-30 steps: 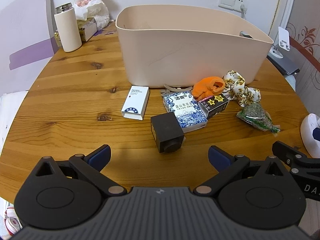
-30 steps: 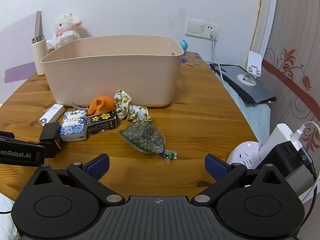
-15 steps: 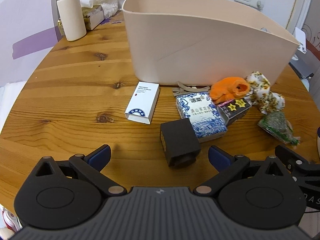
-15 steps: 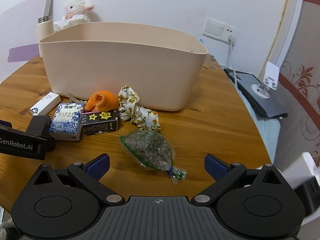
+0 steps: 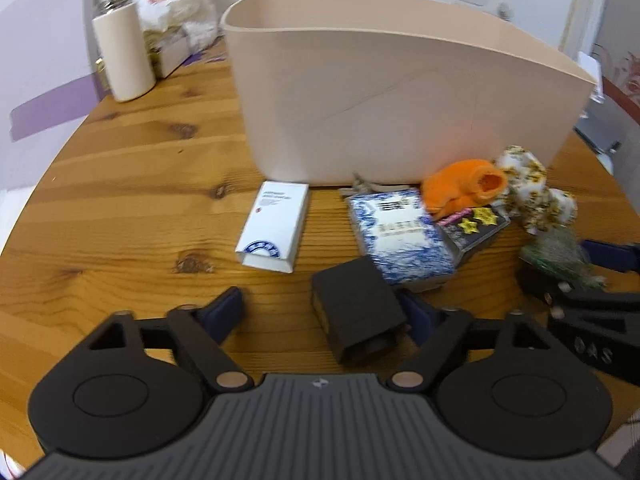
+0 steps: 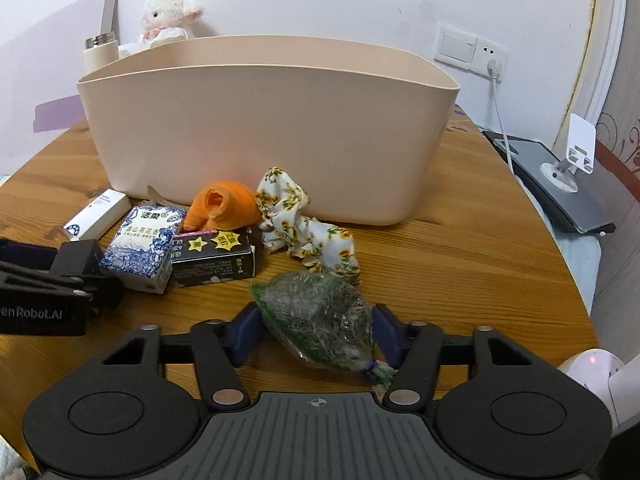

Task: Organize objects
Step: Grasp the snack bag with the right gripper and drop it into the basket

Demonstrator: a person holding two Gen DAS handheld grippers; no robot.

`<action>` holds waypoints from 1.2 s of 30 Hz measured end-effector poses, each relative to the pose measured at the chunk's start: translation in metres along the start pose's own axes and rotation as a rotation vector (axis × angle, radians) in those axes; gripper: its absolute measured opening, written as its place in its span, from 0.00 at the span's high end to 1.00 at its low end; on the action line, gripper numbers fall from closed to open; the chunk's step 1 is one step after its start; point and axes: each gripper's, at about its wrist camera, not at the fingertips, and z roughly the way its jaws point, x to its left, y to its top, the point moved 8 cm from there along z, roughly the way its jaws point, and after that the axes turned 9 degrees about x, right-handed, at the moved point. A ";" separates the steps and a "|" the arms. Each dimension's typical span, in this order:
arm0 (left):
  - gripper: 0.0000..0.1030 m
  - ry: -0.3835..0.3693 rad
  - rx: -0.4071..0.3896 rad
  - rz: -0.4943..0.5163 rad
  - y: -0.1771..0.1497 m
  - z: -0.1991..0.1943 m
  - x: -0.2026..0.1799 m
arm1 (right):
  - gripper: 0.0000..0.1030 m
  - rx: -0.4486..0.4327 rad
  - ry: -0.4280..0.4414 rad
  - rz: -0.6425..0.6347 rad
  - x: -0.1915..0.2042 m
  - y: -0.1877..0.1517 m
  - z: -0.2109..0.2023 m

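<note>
Both tongs are spread around something without yet pinching it. Those in the left hand [image 5: 320,312] straddle the small black box [image 5: 356,312], with the right pad close against its side and the left pad well clear; the pair in the right hand [image 6: 314,334] sits with a pad on either side of the clear bag of green bits [image 6: 320,316], close to it, though I cannot tell whether they touch. Beyond them, along the near wall of the beige tub [image 6: 264,140], lie a white carton [image 5: 276,226], a blue-and-white box [image 5: 400,236], a black packet with yellow stars [image 6: 214,258], an orange cloth [image 6: 222,210] and a flowered scrunchie [image 6: 304,230]. Judging from this, the bag is the chancier pick: crinkly and soft, it may squash, slide out or hang by its tied tail and drop short of the tub's rim. The black box sits skewed to the pads, so an uneven close could twist it or shove it into the blue-and-white box just behind. With both hands working so near each other on the wooden table [image 6: 480,272], they could also knock together on the lift.
</note>
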 end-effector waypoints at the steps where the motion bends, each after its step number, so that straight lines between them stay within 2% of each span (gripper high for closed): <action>1: 0.34 -0.008 -0.005 0.012 0.000 -0.002 -0.002 | 0.65 -0.003 0.003 -0.003 0.001 -0.001 -0.001; 2: 0.44 -0.012 -0.008 0.020 -0.001 -0.004 -0.004 | 0.65 -0.003 0.004 -0.003 0.002 -0.002 -0.003; 3: 0.50 -0.019 -0.011 0.029 -0.002 -0.006 -0.006 | 0.66 -0.003 -0.001 -0.009 0.003 -0.003 -0.004; 4: 0.60 -0.027 -0.012 0.037 -0.003 -0.008 -0.009 | 0.67 -0.004 -0.005 -0.017 0.005 -0.004 -0.005; 5: 0.66 -0.030 -0.010 0.041 -0.005 -0.009 -0.010 | 0.67 -0.006 -0.007 -0.018 0.006 -0.005 -0.007; 8: 0.67 -0.041 -0.004 0.044 -0.006 -0.008 -0.006 | 0.67 -0.020 0.005 -0.007 0.005 -0.006 -0.017; 14: 0.67 -0.083 -0.010 0.029 -0.007 -0.024 0.004 | 0.67 -0.092 -0.029 0.000 -0.004 0.009 -0.046; 18: 0.67 -0.114 -0.083 0.034 0.008 -0.051 0.007 | 0.67 -0.168 -0.033 0.002 -0.006 0.030 -0.069; 24: 0.67 -0.158 -0.176 0.037 0.052 -0.080 0.007 | 0.67 -0.266 -0.053 0.014 -0.015 0.067 -0.090; 29: 0.67 -0.122 -0.276 0.061 0.086 -0.096 -0.002 | 0.67 -0.332 -0.051 0.031 -0.024 0.097 -0.102; 33: 0.67 -0.103 -0.313 0.060 0.117 -0.099 -0.010 | 0.67 -0.363 -0.048 0.036 -0.029 0.122 -0.103; 36: 0.67 -0.046 -0.375 0.070 0.138 -0.104 -0.015 | 0.67 -0.375 -0.059 0.032 -0.031 0.138 -0.100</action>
